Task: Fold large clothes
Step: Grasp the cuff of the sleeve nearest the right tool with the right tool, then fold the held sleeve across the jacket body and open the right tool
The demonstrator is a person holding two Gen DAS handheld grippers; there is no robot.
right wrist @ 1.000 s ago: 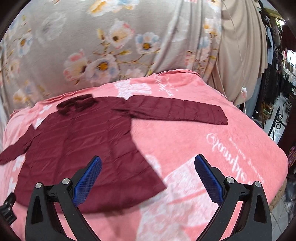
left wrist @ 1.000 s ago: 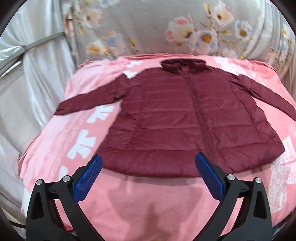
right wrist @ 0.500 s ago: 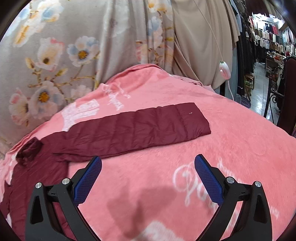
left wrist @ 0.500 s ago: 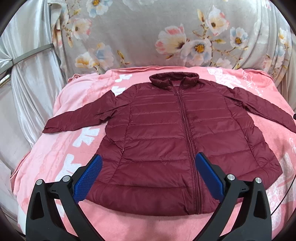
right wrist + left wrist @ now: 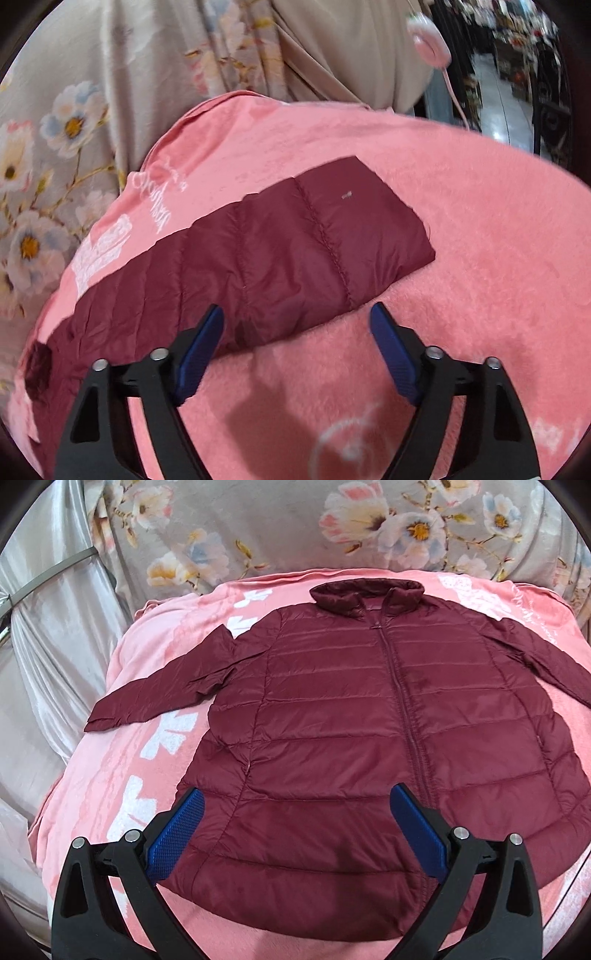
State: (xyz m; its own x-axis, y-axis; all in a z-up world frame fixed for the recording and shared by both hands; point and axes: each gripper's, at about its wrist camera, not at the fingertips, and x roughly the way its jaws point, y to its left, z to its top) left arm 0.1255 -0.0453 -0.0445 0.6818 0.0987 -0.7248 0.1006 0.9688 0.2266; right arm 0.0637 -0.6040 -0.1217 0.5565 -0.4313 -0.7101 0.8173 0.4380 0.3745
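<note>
A maroon quilted jacket (image 5: 354, 716) lies flat and zipped on a pink blanket (image 5: 122, 775), collar at the far side, both sleeves spread out. My left gripper (image 5: 295, 808) hovers open over the jacket's lower hem, nothing between its blue pads. In the right wrist view the jacket's right sleeve (image 5: 280, 258) stretches across the blanket, its cuff end at the right. My right gripper (image 5: 297, 321) hangs just above the sleeve's near edge close to the cuff; its jaws are closing, with the sleeve's edge below the gap and the pads not pressing on it.
Floral grey fabric (image 5: 332, 528) covers the backrest behind the blanket. Silvery satin cloth (image 5: 48, 635) hangs at the left. Beige cloth (image 5: 343, 48) and a pink corded object (image 5: 428, 37) hang at the right, with a shop aisle (image 5: 509, 88) beyond.
My right gripper swung right and down from the jacket body to the sleeve's cuff, rolled, and its jaws narrowed. My left gripper moved forward over the jacket's hem and stayed open.
</note>
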